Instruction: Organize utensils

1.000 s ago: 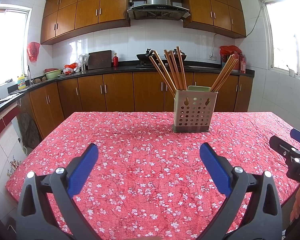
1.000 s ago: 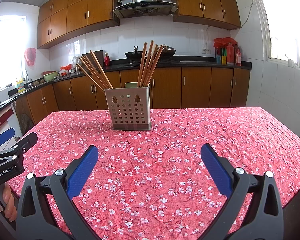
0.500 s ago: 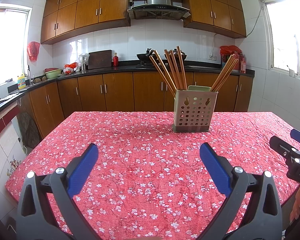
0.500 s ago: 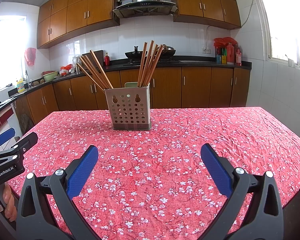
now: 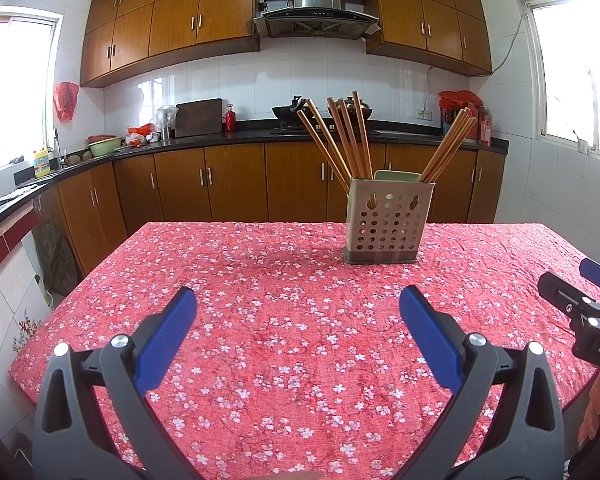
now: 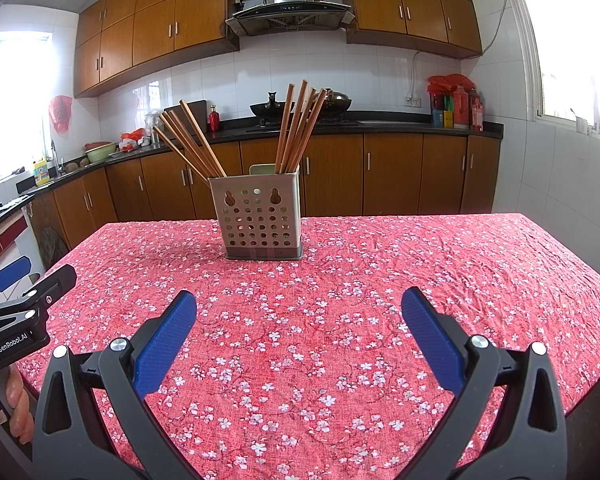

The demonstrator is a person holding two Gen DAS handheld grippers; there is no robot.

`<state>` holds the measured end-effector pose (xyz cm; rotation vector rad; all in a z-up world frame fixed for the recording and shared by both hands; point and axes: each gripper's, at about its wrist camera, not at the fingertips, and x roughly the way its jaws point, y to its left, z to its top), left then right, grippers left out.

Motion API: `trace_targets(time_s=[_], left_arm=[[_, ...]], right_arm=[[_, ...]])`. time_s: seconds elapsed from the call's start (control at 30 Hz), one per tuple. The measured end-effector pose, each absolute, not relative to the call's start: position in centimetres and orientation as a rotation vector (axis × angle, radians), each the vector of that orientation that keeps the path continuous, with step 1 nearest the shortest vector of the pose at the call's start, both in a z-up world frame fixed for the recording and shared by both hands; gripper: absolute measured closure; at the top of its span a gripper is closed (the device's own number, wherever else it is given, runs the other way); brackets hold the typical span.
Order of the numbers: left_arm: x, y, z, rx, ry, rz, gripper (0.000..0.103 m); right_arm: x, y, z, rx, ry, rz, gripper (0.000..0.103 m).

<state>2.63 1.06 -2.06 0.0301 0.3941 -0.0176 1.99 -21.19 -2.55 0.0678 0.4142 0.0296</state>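
A perforated metal utensil holder (image 5: 388, 220) stands upright on the red floral tablecloth (image 5: 284, 312), also in the right wrist view (image 6: 260, 220). Several wooden chopsticks (image 5: 340, 140) stand in its left side, more (image 5: 448, 144) lean out on the right. In the right wrist view they are the left bunch (image 6: 188, 140) and the right bunch (image 6: 300, 128). My left gripper (image 5: 298, 304) is open and empty, well in front of the holder. My right gripper (image 6: 298, 306) is open and empty too, the same way off.
The right gripper (image 5: 584, 312) shows at the right edge of the left wrist view; the left gripper (image 6: 16, 304) at the left edge of the right wrist view. Kitchen counters and brown cabinets (image 5: 236, 180) stand behind the table. The table's left edge (image 5: 60, 312) drops to a tiled floor.
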Motion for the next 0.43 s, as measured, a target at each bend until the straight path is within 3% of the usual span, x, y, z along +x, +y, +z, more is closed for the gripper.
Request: trace_targets(time_s=[0.43], left_arm=[[2.57,1.01,-2.13,0.03,0.391,-0.011,0.004]], right_arm=[[1.89,-20.94,-2.82,0.071,0.416,0.029,0.002]])
